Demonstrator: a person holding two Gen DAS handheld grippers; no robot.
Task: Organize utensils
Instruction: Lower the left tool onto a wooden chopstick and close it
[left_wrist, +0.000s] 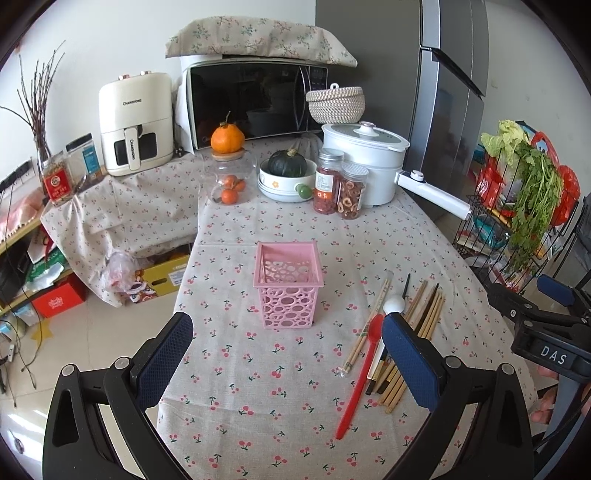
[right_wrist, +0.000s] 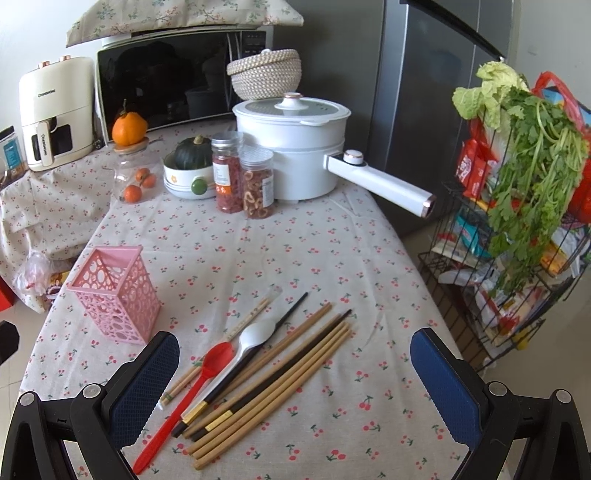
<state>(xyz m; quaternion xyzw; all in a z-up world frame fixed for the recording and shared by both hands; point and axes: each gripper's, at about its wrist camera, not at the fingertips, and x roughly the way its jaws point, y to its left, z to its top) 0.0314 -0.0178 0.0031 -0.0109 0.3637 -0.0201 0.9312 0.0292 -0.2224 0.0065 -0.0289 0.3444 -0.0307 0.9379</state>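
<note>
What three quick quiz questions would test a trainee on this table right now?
1. True or false: the pink holder already contains utensils.
2. Which spoon's bowl lies nearer the pink holder: A) red spoon B) white spoon?
3. Fill in: both the left hand-held gripper and the right hand-held gripper are ____.

Key: 1 false, it is empty. 2 A. 3 open, holding nothing; the chopsticks lie loose on the tablecloth.
</note>
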